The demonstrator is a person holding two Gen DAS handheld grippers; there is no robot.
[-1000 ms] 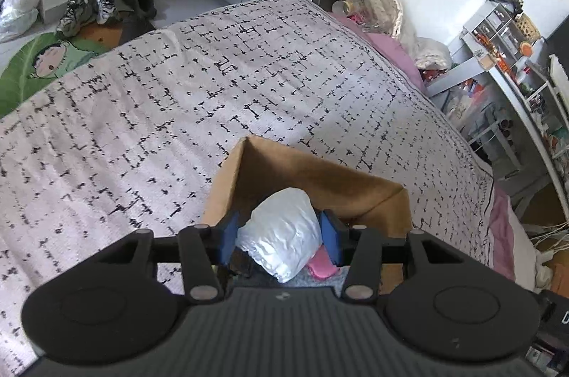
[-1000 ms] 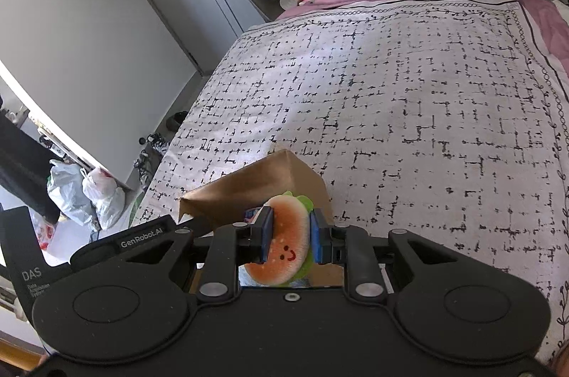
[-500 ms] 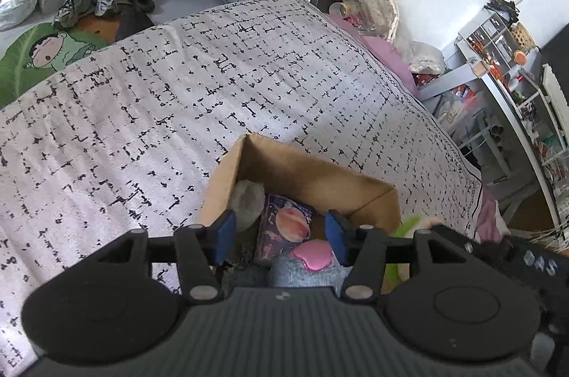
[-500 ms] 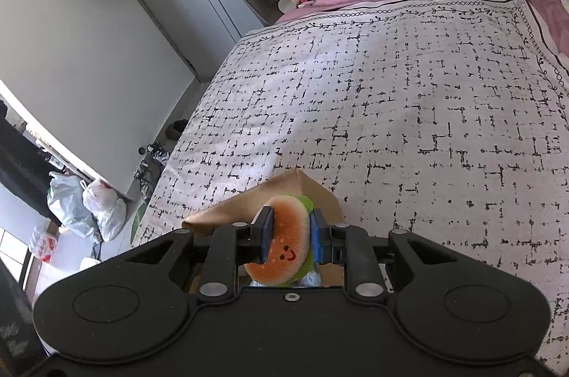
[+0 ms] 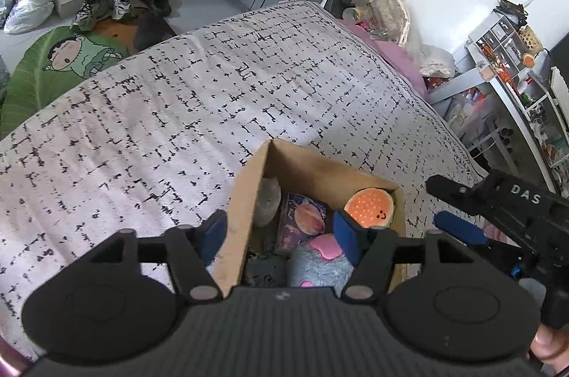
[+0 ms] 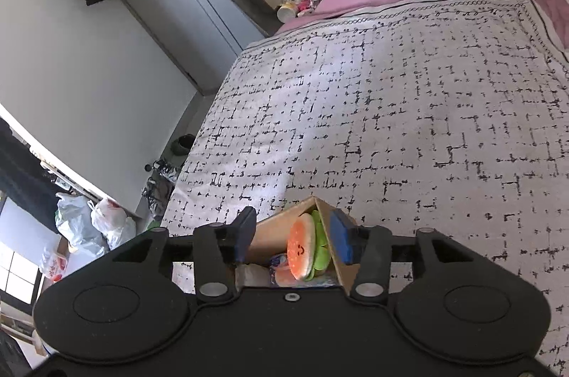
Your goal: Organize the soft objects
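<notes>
A brown cardboard box (image 5: 245,199) stands on the patterned bedspread. Inside lie a watermelon plush (image 5: 370,207), a pink-and-purple printed pouch (image 5: 302,220), a grey-blue plush with a pink patch (image 5: 320,263) and a whitish soft bundle (image 5: 268,204). My left gripper (image 5: 279,233) is open and empty just above the box. My right gripper (image 6: 290,240) is open above the box (image 6: 274,227), with the watermelon plush (image 6: 302,250) lying loose between its fingers. The right gripper's blue finger (image 5: 458,227) shows at the box's right side in the left wrist view.
The bedspread (image 5: 177,99) stretches wide beyond the box. Shoes (image 5: 103,3) and a green cartoon mat (image 5: 64,57) lie on the floor past the bed's edge. Cluttered shelves (image 5: 512,57) stand at the right. Plastic bags (image 6: 92,227) sit on the floor.
My left gripper let the whitish bundle go into the box and opened. My right gripper opened and let the watermelon plush drop into the box.
</notes>
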